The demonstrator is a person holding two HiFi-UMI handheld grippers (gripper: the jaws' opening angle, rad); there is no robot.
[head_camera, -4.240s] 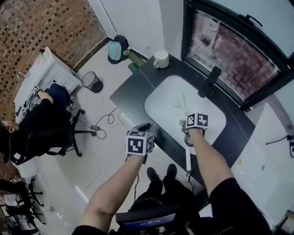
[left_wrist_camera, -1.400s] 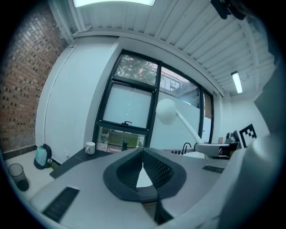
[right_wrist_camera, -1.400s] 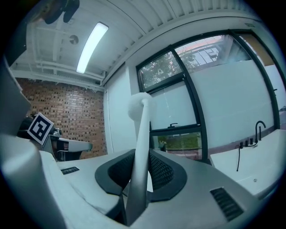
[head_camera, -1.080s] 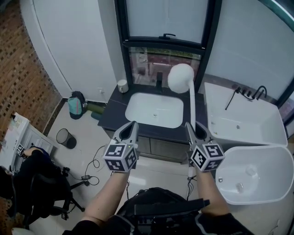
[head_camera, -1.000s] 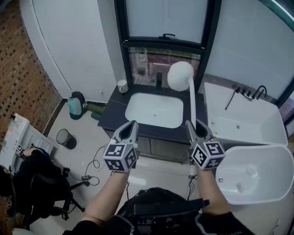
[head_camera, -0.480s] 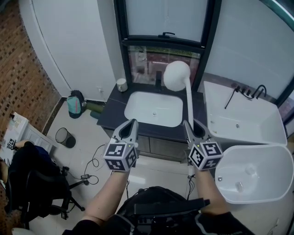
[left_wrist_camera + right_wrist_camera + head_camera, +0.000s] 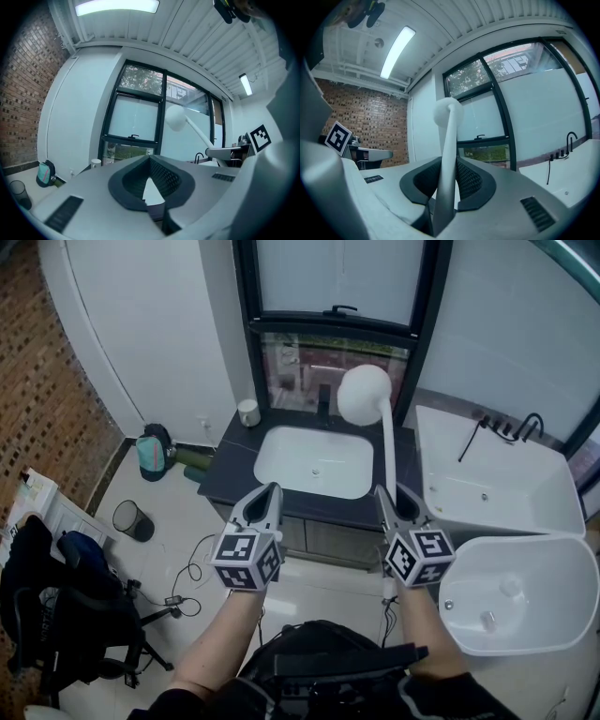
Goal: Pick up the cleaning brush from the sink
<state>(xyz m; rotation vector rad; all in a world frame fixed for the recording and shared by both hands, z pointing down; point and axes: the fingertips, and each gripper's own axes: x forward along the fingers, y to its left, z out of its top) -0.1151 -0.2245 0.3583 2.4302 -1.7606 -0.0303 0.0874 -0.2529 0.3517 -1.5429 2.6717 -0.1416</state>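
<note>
The cleaning brush (image 7: 365,395) is white, with a round head on a long thin handle. It stands up out of my right gripper (image 7: 388,499), which is shut on the handle, so the head hangs in front of the window above the sink's right side. In the right gripper view the brush handle (image 7: 447,173) runs up between the dark pads to the head (image 7: 448,111). My left gripper (image 7: 266,497) is level beside it, shut with nothing in it; its pads (image 7: 161,174) meet at the tip. The white sink (image 7: 272,442) lies ahead, with nothing in it.
A dark counter (image 7: 221,476) carries the sink, a black faucet (image 7: 324,401) and a white cup (image 7: 248,413). A bathtub (image 7: 441,486) and a round white tub (image 7: 562,549) are on the right. On the left floor are a bin (image 7: 125,518), a bag (image 7: 154,454), cables and an office chair (image 7: 56,601).
Since the earliest frame both grippers have come back from the sink, the brush now upright. In the last second the brush head only swayed slightly; the person at the left desk left the view.
</note>
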